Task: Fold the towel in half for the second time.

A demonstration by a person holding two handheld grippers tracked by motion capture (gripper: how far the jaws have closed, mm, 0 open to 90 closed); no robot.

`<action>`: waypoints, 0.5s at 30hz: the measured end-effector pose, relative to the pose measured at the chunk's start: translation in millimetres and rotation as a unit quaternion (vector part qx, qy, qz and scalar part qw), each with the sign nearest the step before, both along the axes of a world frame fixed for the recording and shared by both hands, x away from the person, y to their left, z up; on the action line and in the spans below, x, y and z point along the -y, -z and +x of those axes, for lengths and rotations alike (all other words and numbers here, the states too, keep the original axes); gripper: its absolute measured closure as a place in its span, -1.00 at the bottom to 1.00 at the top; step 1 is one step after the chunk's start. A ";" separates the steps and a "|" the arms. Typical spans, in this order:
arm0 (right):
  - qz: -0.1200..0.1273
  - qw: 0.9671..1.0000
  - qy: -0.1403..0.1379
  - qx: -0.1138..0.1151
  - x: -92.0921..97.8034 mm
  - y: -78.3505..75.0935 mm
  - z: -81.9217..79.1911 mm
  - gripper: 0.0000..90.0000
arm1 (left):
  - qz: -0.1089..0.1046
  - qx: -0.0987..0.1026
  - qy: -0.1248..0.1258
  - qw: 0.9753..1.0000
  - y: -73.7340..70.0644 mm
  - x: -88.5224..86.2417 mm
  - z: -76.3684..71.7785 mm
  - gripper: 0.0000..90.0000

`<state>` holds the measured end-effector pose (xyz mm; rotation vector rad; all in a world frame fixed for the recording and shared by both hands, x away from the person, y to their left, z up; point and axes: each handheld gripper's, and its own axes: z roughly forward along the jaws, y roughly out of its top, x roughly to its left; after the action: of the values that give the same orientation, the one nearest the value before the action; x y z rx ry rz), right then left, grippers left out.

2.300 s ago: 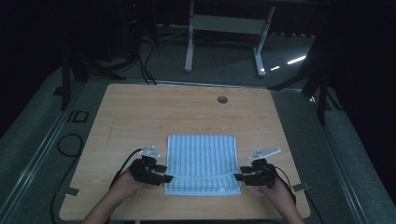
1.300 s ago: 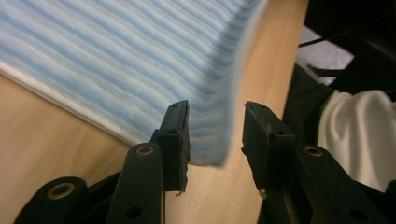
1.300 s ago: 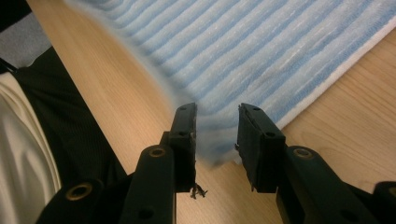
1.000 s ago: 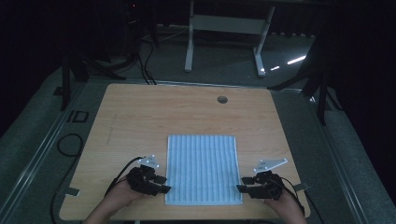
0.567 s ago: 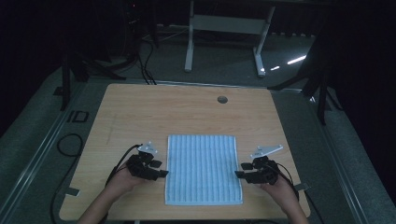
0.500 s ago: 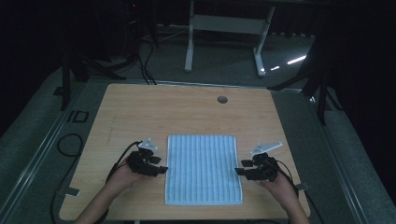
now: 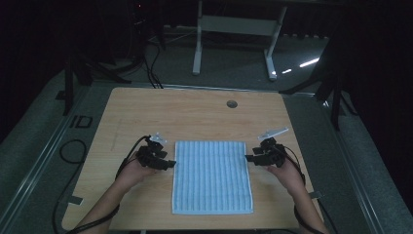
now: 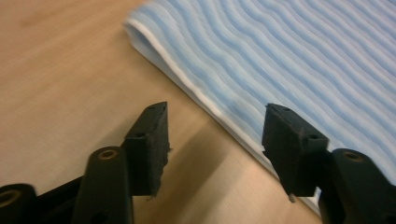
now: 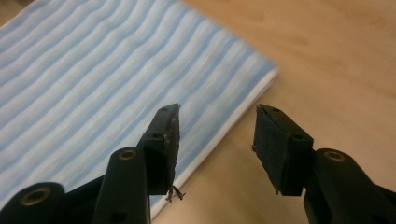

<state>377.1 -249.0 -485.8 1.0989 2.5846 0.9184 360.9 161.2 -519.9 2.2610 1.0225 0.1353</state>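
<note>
A blue-and-white striped towel (image 7: 212, 176) lies flat on the wooden counter (image 7: 195, 114), folded into a neat rectangle of stacked layers, its long sides running away from the near edge, its white-edged folds visible along both sides.

The high view looks forward and down from above the person's side, far enough back to take in the whole table (image 7: 146, 105) and the floor beyond. Each gripper view sits low and close to the tabletop, looking along its own jaws — one at the left edge of the striped cloth (image 8: 299, 56), one at the right edge. All three share that cloth (image 7: 212, 176) — and the wood beside it.
</note>
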 end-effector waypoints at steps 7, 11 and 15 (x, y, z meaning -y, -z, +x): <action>0.004 1.000 0.024 -0.004 -9.0 1.3 40.7 0.12 | -0.021 0.003 -0.018 1.000 -6.9 3.8 32.3 -0.10; 0.006 0.999 0.041 -0.020 -12.0 9.7 61.7 0.12 | -0.030 -0.009 -0.026 0.999 -6.0 6.6 52.1 -0.10; 0.019 0.997 0.061 -0.052 -12.8 22.4 77.3 0.07 | -0.040 -0.022 -0.038 0.998 -0.5 8.3 68.0 -0.07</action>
<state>454.4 -236.2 -508.2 1.3332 2.5559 0.9072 428.9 152.8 -519.4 2.1623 1.1167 0.0750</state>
